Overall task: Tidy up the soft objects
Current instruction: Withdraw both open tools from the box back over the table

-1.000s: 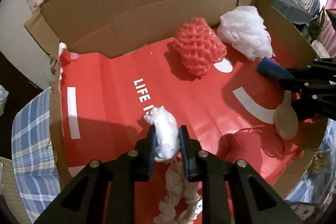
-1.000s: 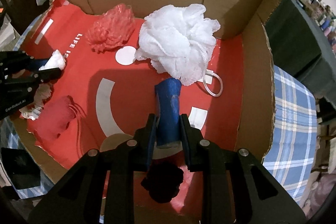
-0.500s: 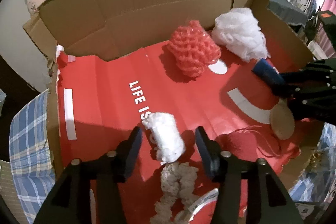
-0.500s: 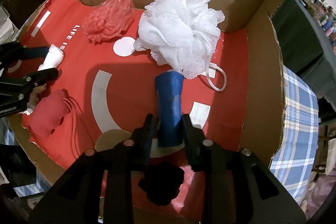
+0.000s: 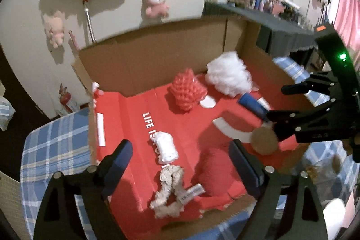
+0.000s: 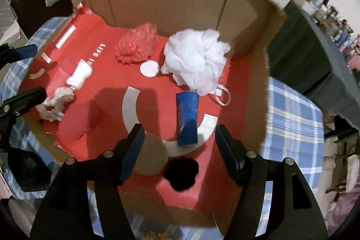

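Observation:
A cardboard box (image 5: 157,60) with a red floor holds the soft things. My left gripper (image 5: 180,150) is above the box's near edge, jaws opening. The white rolled cloth (image 5: 166,147) lies on the floor below the gap, untouched. A cream scrunchie (image 5: 168,190) and a red pouch (image 5: 216,170) lie near it. My right gripper (image 6: 180,134) is also opening. The blue roll (image 6: 187,114) rests on the floor between its fingers, free of the pads. A white bath pouf (image 6: 195,62) and a coral mesh pouf (image 6: 135,46) sit by the back wall.
The box stands on a blue plaid cloth (image 6: 292,118). A black soft lump (image 6: 182,172) lies at the box's near edge. A dark shelf unit (image 6: 315,60) with several bottles stands at the right. Plush toys (image 5: 156,2) hang on the wall behind.
Both grippers let go and opened wide, then lifted and pulled back from the box. The white roll and the blue roll stayed on the red floor.

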`<state>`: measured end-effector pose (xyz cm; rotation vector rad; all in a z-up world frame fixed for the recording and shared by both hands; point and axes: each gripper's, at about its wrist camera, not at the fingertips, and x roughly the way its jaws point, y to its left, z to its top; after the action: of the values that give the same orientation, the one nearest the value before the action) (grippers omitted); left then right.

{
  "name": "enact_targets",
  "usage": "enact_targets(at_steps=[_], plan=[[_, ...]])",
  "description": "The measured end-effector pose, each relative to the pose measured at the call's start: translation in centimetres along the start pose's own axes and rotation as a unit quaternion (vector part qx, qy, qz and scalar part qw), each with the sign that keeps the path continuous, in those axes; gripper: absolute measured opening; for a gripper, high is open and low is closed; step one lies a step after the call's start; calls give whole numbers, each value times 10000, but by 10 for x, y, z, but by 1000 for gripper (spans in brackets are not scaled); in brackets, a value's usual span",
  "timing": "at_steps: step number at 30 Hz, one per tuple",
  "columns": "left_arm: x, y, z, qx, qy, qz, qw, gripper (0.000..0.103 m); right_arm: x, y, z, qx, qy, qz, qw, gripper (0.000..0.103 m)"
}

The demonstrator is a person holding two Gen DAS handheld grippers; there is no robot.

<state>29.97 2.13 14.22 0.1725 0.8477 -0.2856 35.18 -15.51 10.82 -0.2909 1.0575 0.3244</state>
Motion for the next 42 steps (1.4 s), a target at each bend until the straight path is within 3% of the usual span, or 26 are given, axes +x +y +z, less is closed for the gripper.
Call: enact_targets(at_steps=[5,9,12,24,34,42], plan=[[-47,-5,-7,-213,-561,-21,9982,98,-52,-2,-14,83,-572,-38,9983,73],[-76,-15,-15,-269,-989,168,9946,101,-100,7,-36,56,-1128,-56,9936,75],[-104,-26,-28,-277,-1294,240,9909,102,-126,16,-55,69,-1534,-69,9881,84],[-172,-57,-97,-585,-2044,114,9771,103,-197,47,-150,295,-2625,-102,9644,88],[-189,-80,-151,-725,-2312,313,9697,103,-202,73,-213,427,-2870,-212,9567,89],[-171,-94,-183,-743,-2109,337,9741,103,-176,86,-242,600,-2780,-230,9584,90]])
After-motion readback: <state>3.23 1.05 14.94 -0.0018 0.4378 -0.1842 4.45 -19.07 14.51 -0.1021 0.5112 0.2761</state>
